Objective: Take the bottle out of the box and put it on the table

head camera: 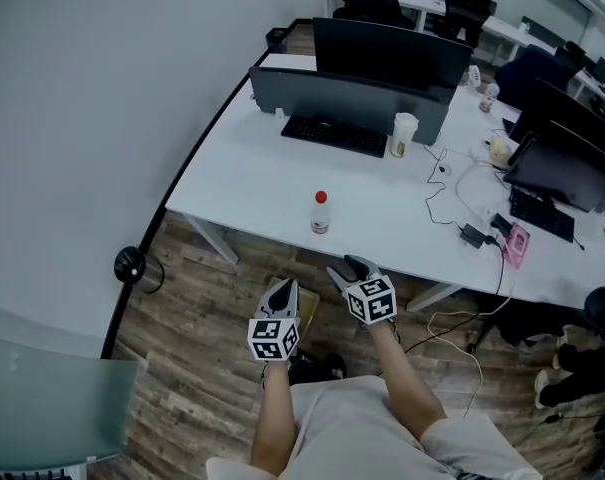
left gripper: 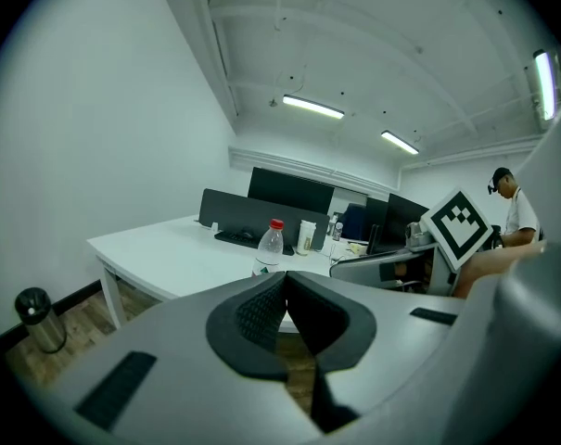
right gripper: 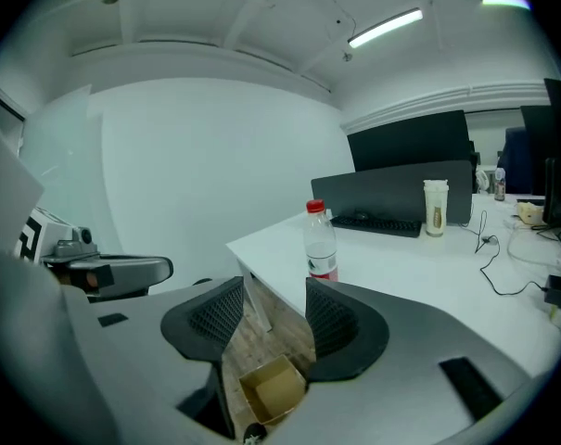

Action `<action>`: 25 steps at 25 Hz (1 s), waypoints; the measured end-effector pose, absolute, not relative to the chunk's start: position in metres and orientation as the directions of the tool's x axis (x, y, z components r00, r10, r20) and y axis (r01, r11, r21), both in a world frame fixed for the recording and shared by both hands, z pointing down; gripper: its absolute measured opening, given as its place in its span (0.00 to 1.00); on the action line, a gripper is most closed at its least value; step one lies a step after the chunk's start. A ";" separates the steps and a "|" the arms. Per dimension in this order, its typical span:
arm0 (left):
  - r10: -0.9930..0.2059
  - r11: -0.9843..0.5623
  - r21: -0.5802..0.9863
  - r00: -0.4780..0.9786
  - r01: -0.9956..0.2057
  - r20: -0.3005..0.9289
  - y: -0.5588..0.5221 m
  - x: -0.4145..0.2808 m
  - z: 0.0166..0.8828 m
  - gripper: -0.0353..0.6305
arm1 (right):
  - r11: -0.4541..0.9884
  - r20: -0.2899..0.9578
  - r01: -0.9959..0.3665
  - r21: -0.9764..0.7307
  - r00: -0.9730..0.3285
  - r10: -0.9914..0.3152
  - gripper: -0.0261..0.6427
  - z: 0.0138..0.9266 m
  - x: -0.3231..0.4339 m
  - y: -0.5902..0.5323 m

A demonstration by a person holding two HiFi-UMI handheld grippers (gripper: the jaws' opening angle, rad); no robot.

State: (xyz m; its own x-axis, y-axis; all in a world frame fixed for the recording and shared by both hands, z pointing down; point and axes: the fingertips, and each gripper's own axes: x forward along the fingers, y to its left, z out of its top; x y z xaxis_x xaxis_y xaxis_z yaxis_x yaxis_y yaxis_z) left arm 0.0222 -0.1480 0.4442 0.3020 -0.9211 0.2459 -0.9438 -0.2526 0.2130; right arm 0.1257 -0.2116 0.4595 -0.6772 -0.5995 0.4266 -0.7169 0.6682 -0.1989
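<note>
A clear plastic bottle (head camera: 320, 213) with a red cap stands upright near the front edge of the white table (head camera: 252, 193). It also shows past the jaws as the bottle (left gripper: 269, 247) and the bottle (right gripper: 321, 241). An open cardboard box (head camera: 308, 308) sits on the wooden floor between my two grippers and looks empty as the box (right gripper: 273, 392). My left gripper (head camera: 285, 288) (left gripper: 285, 284) is shut, pads together, holding nothing. My right gripper (head camera: 351, 266) (right gripper: 273, 309) is open and empty, above the box and short of the table edge.
On the table are dark monitors (head camera: 382, 53), a keyboard (head camera: 334, 135), a pale cup (head camera: 403, 134) and cables with a power brick (head camera: 473, 235). A black round canister (head camera: 130, 265) stands on the floor at left. A table leg (head camera: 214, 238) drops near the box. A person (left gripper: 514, 213) sits at right.
</note>
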 end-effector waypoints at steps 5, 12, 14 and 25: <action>-0.919 -0.254 0.209 0.303 -0.944 0.252 -0.136 0.026 0.449 0.08 | 0.666 0.417 -0.714 -0.215 -0.684 -0.598 0.40 0.467 0.135 -0.193; -0.917 -0.264 0.165 0.300 -0.950 0.264 -0.127 0.022 0.459 0.08 | 0.668 0.393 -0.714 -0.209 -0.687 -0.612 0.40 0.475 0.145 -0.179; -0.914 -0.266 0.153 0.299 -0.952 0.275 -0.124 0.018 0.463 0.08 | 0.673 0.374 -0.704 -0.227 -0.701 -0.608 0.35 0.476 0.146 -0.173; -0.914 -0.257 0.120 0.282 -0.959 0.293 -0.125 0.007 0.468 0.08 | 0.678 0.346 -0.705 -0.208 -0.701 -0.624 0.17 0.477 0.147 -0.178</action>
